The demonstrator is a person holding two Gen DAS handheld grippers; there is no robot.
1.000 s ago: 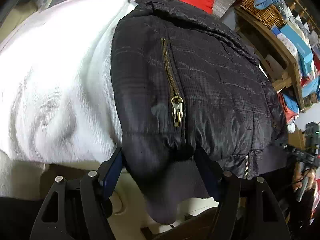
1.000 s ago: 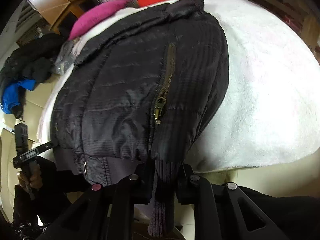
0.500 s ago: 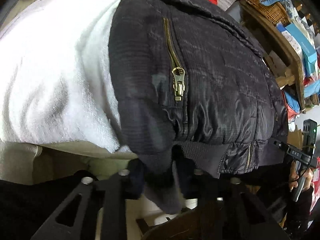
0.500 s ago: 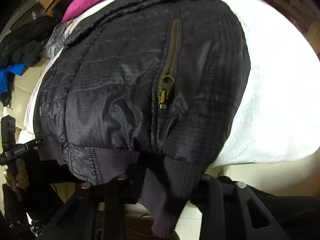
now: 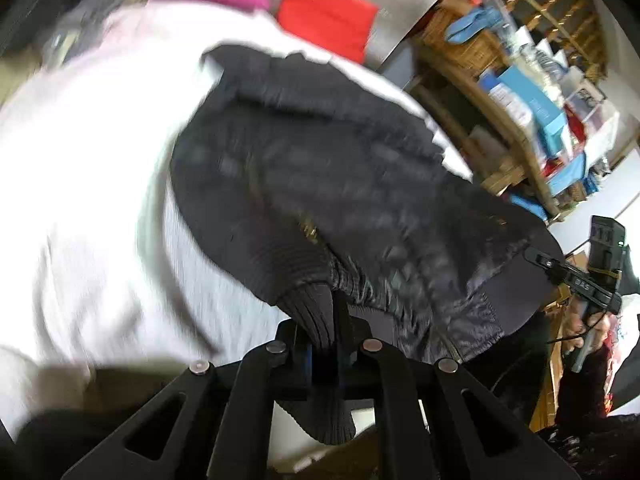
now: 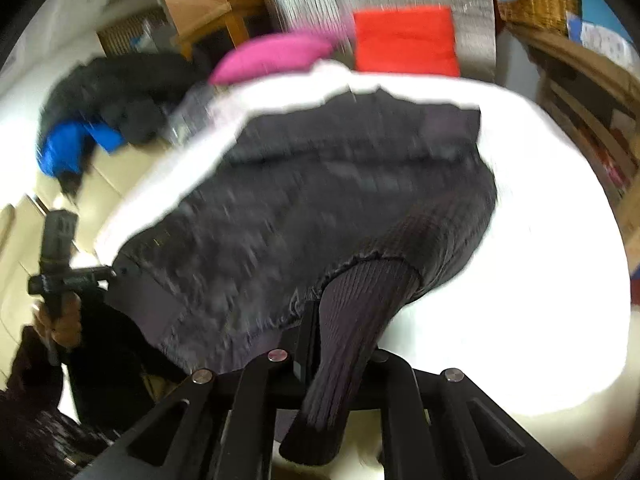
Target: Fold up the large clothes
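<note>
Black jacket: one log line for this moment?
black jacket on white blanket | left tool shut on cuff | right tool shut on cuff | frames blurred

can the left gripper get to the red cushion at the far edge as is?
Probably not. The left gripper is shut on the ribbed cuff of the black jacket, so it isn't free. The red cushion lies beyond the jacket and the white blanket.

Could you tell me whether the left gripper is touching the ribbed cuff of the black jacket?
Touching. In the left wrist view the left gripper has its jaws closed on the ribbed cuff of the black jacket.
</note>
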